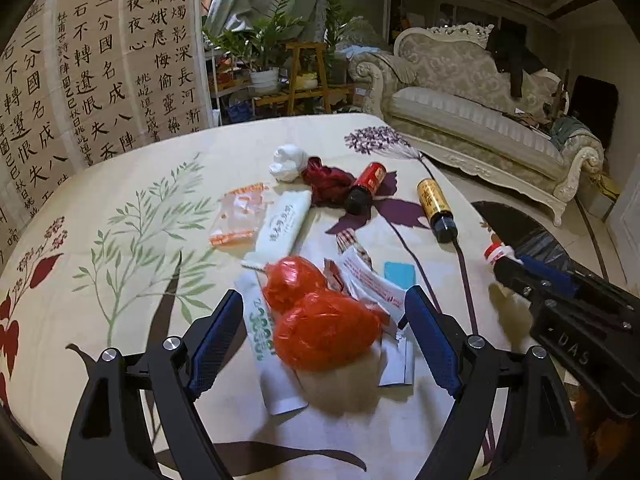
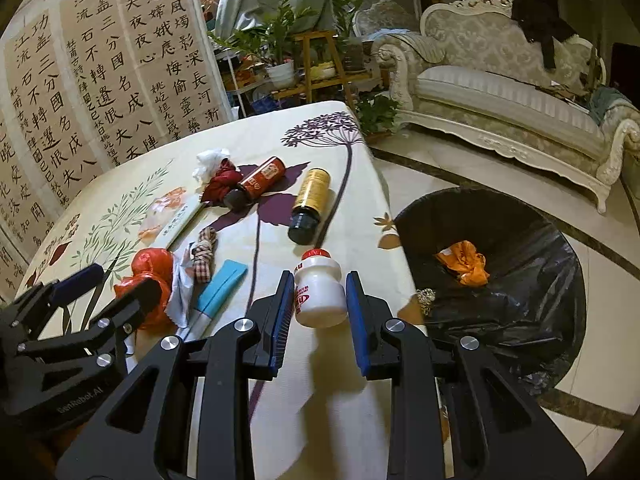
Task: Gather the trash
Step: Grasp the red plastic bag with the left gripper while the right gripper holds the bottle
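Right wrist view: right gripper (image 2: 318, 300) straddles upright white bottle (image 2: 320, 289).

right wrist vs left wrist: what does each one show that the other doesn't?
Only the right wrist view: the inside of the black-lined trash bin with an orange wrapper in it, and the whole small white bottle between the open right gripper fingers.

Only the left wrist view: the open left gripper straddling the red plastic bag, with the white sachets under it.

Both: the floral tablecloth, red-label bottle, gold-label bottle, white tissue wad and blue card.
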The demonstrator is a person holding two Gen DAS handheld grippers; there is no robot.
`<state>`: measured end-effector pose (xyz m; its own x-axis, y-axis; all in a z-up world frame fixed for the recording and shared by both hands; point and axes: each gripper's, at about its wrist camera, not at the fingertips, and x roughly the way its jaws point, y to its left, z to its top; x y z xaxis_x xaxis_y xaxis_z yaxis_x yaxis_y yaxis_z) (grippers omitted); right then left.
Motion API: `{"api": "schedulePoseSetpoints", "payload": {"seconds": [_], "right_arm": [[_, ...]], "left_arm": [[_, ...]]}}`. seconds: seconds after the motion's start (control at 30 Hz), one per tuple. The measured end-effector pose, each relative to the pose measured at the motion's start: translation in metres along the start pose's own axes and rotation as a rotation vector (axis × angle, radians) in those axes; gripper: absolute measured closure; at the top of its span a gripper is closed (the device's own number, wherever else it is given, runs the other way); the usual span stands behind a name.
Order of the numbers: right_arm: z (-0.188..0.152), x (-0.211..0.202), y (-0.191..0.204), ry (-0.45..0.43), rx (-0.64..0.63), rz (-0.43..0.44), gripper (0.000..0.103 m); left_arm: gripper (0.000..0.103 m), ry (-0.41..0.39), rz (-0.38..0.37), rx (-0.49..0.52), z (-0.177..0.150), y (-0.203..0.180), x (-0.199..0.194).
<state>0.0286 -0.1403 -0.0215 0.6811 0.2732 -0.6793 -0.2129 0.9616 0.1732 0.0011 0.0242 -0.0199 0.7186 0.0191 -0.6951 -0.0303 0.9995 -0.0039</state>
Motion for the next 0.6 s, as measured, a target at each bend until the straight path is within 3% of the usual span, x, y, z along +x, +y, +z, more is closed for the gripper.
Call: {"api": "schedulePoseSetpoints", "payload": {"seconds": [0.07,0.23,0.6], "right_arm": [[-0.001,0.0,-0.003,0.002,0.007,0.002,0.077],[-0.003,0.001,-0.007,0.001,0.016,0.005,0.077],[-0.003,0.001,-0.009,0.001,0.019,0.004,0.077]], "left_arm": [[0.023,0.011,0.007,-0.011,-0.002,0.001,0.004],[0.05,0.031,-0.007,-0.014,-0.007,0.005,0.008],[0.056,-0.004,-0.01,0.011,-0.007,0.005,-0.002]]}}
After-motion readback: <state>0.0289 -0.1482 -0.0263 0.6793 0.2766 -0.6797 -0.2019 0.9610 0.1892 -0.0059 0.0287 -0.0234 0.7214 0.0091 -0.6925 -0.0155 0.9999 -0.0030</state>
